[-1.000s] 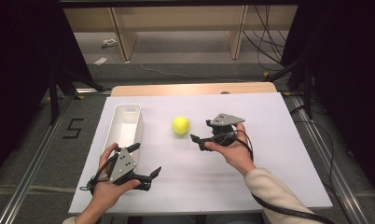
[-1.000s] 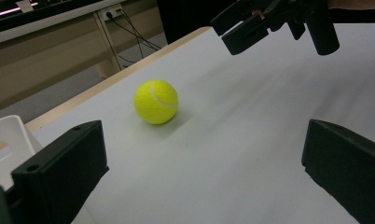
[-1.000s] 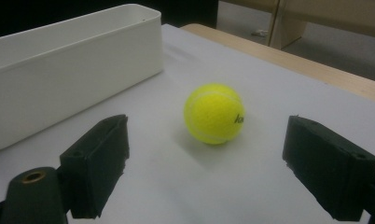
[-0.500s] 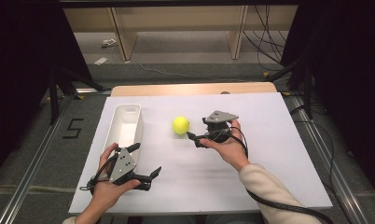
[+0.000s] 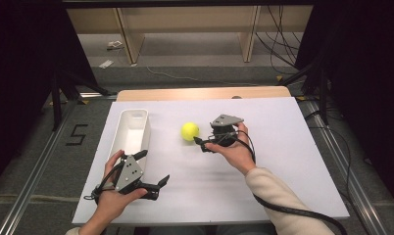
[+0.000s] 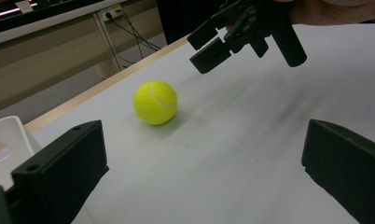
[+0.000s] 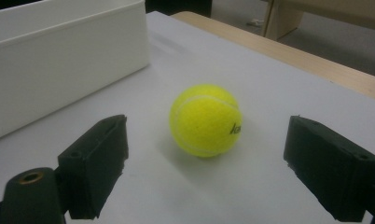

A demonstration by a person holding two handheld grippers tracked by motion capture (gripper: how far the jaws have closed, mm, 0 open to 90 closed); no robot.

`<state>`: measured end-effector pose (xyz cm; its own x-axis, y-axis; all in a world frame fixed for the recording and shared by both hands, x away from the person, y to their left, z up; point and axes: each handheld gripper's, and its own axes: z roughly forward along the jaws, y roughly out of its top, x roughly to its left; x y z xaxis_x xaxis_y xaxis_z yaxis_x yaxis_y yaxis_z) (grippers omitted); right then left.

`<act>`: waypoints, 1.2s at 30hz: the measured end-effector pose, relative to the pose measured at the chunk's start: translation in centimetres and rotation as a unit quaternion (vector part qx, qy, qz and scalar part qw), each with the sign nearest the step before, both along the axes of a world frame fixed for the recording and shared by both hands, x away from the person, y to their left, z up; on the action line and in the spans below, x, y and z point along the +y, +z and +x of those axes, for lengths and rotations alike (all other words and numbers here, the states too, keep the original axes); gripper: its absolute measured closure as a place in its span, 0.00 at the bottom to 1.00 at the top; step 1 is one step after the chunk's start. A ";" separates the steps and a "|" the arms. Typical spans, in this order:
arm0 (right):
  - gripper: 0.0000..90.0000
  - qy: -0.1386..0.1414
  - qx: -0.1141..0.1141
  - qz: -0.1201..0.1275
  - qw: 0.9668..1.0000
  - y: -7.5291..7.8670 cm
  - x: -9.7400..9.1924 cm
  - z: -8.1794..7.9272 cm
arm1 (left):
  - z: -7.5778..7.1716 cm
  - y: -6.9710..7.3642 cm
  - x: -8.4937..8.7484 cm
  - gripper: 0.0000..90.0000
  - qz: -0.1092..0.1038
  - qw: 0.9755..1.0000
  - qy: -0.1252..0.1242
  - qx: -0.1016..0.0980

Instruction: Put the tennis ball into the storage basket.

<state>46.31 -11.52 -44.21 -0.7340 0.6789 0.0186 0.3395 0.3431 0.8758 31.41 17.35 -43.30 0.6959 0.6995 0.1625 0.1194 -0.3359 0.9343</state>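
From above, the right gripper (image 5: 201,144) has crept closer to the yellow tennis ball (image 5: 189,131) than it was a second ago; its jaws now sit just beside the ball on the side toward the desk's near edge, spread apart and gripping nothing. The ball itself has not moved and rests around the middle of the white desk (image 5: 283,161), a little toward the far edge. The left gripper (image 5: 153,170) has stayed put near the near left corner, jaws wide and empty, held in a hand (image 5: 114,198). A long white tray (image 5: 134,128) lies along the left edge, just beyond that gripper. A strip of bare wood shows along the desk's far edge; past it are a grey floor, pale wooden shelving legs and loose cables, with dark curtains at both sides.

In the left gripper view, the two black jaws stand far apart with nothing between them; the ball (image 6: 155,102) sits well ahead on the white surface, and the other gripper (image 6: 223,39) hangs just beyond it, open.

In the right gripper view, the ball (image 7: 205,120) lies between and slightly ahead of the parted jaws, touching neither, with the tray's wall (image 7: 59,65) at the upper left
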 end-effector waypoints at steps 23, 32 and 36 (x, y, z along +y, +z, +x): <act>0.11 0.003 0.015 -0.013 1.000 -1.3 4.1 2.5 | 0.0 0.0 0.0 0.00 -0.002 1.000 -0.001 0.001; 0.11 -0.013 0.025 -0.019 0.999 -2.1 4.3 3.7 | 0.0 0.0 0.0 0.00 -0.003 1.000 -0.002 0.001; 0.11 -0.018 0.031 -0.021 0.999 -2.6 4.5 4.1 | 0.0 0.0 0.0 0.00 -0.003 1.000 -0.002 0.001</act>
<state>50.39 -6.98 -46.85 -0.7081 0.7053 0.0343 0.4054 0.3662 0.8376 31.37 17.35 -43.27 0.6994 0.6973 0.1570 0.1204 -0.3314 0.9358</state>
